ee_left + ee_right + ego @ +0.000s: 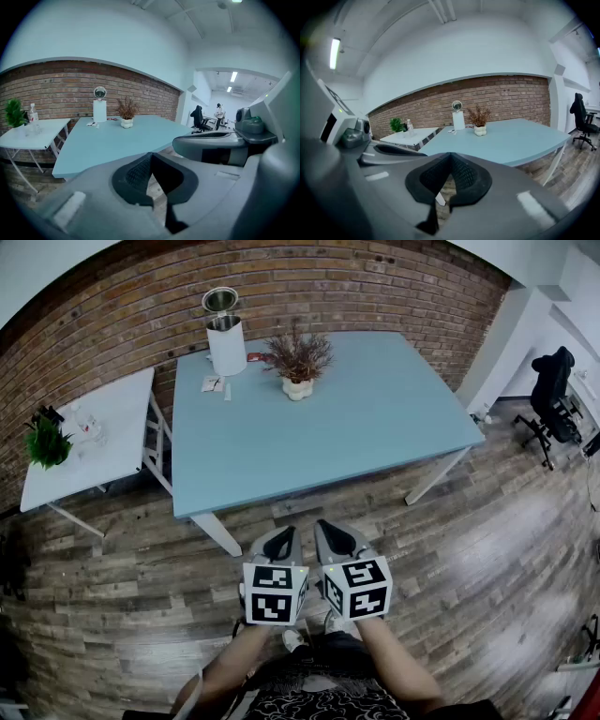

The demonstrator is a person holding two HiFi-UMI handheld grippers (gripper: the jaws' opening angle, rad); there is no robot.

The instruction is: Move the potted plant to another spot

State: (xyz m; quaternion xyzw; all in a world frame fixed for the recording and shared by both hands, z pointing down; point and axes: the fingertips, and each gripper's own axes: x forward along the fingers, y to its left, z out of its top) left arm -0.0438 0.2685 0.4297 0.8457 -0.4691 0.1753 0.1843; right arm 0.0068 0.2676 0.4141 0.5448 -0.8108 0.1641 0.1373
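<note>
The potted plant [298,362], dry reddish-brown sprigs in a small white pot, stands upright near the far edge of the light blue table [375,418]. It appears small and distant in the left gripper view [126,114] and the right gripper view [479,121]. Both grippers hang side by side over the floor, short of the table's near edge and far from the plant. My left gripper [280,534] is shut and holds nothing, its jaws meeting at the tips [150,154]. My right gripper [331,528] is likewise shut and empty [450,154].
A white cylinder with a round mirror on top [225,334] and small papers [214,383] sit left of the plant. A white side table [112,427] on the left bears a green plant [47,442] and a bottle. A black office chair [553,390] stands far right. A brick wall backs both tables.
</note>
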